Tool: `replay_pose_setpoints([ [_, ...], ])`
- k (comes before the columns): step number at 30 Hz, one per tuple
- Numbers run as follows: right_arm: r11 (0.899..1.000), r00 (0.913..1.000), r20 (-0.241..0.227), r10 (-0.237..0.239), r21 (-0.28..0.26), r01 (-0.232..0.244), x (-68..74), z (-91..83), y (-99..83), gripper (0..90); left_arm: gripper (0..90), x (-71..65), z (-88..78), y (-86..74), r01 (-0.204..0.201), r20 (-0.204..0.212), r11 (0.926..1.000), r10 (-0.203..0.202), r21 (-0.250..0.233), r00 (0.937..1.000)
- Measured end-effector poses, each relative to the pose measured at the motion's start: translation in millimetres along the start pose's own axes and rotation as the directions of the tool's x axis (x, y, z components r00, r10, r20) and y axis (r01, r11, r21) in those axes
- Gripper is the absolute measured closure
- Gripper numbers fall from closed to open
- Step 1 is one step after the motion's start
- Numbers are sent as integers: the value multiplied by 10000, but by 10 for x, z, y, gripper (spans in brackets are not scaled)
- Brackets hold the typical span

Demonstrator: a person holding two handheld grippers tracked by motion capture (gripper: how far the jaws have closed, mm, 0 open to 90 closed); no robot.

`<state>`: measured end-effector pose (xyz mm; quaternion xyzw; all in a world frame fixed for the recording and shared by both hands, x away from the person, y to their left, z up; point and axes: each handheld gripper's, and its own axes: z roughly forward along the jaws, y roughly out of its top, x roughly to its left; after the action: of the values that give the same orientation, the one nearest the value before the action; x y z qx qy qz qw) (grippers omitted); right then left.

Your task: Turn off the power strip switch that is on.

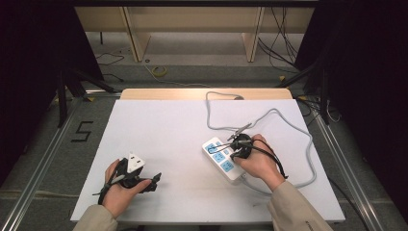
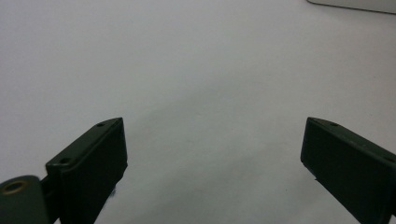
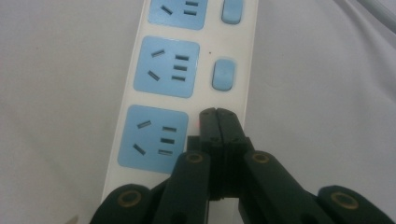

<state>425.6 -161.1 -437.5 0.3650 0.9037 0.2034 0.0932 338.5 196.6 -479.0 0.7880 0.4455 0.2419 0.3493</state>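
A white power strip with blue sockets and blue rocker switches lies at the right middle of the white table. Its grey cable loops behind and to the right. My right gripper is shut with nothing between its jaws. In the right gripper view its joined tips rest on the strip beside the nearest socket; whatever lies under them is hidden. The switch of the middle socket is uncovered. My left gripper lies at the front left, open over bare table.
A pale edge, probably the strip, peeks in at the top right of the left gripper view. Beyond the table's far edge are a floor with loose cables and a wooden frame. Dark curtains stand on both sides.
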Motion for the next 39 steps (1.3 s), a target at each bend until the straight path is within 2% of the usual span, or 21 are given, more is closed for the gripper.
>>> replay_pose_setpoints([
  [39,10000,10000,38,21,-72,-21,4,0,-9,900,68,-1,7,1,-21,43,10000,21,34,10000],
])
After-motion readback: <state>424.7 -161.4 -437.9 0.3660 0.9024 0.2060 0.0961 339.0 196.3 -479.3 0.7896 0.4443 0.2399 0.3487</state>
